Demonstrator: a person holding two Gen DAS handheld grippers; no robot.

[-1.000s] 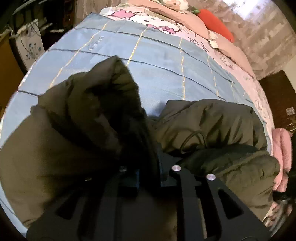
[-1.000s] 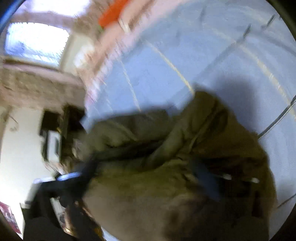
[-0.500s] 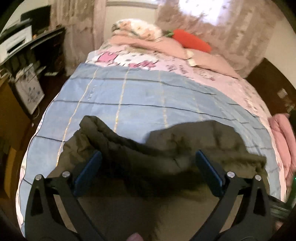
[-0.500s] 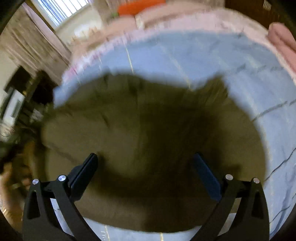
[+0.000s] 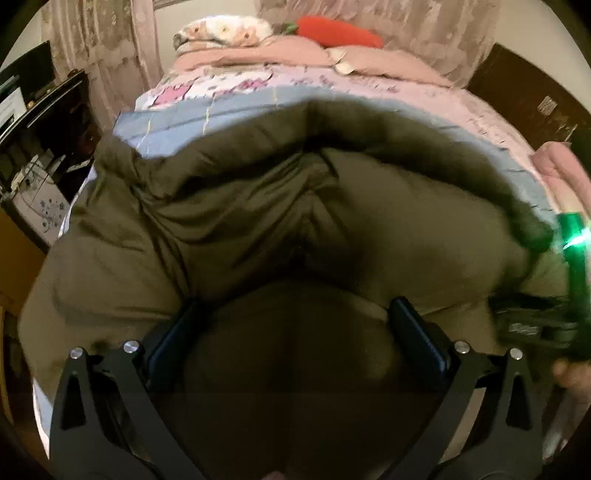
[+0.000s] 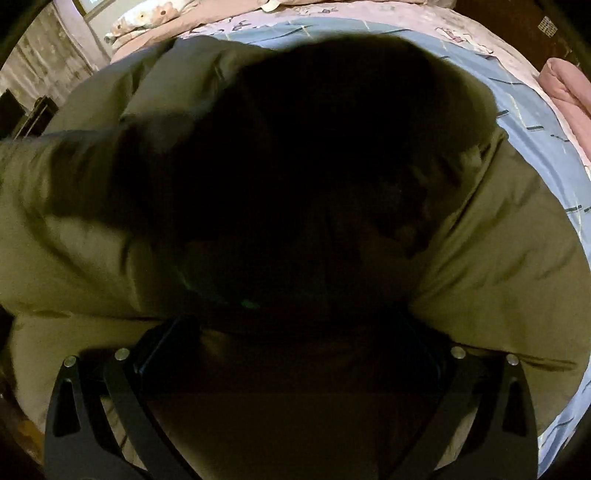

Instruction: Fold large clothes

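Across the upper frame, the bed point(image 5: 388, 92) carries a blue quilt point(image 5: 177, 125) and, along the top, a red carrot pillow point(image 5: 340, 31). The olive coat point(image 5: 258, 206) fills the centre. Both the left tool point(image 5: 295, 332) and right tool point(image 6: 291, 343) gape, empty, over it. Half a second ago the coat looked smaller, farther away.

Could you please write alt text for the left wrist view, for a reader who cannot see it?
An olive green padded coat fills most of the view, lying rumpled on a blue checked blanket on a bed. The left hand-held gripper is open, its dark fingers against the coat. A red carrot-shaped cushion lies at the head of the bed.
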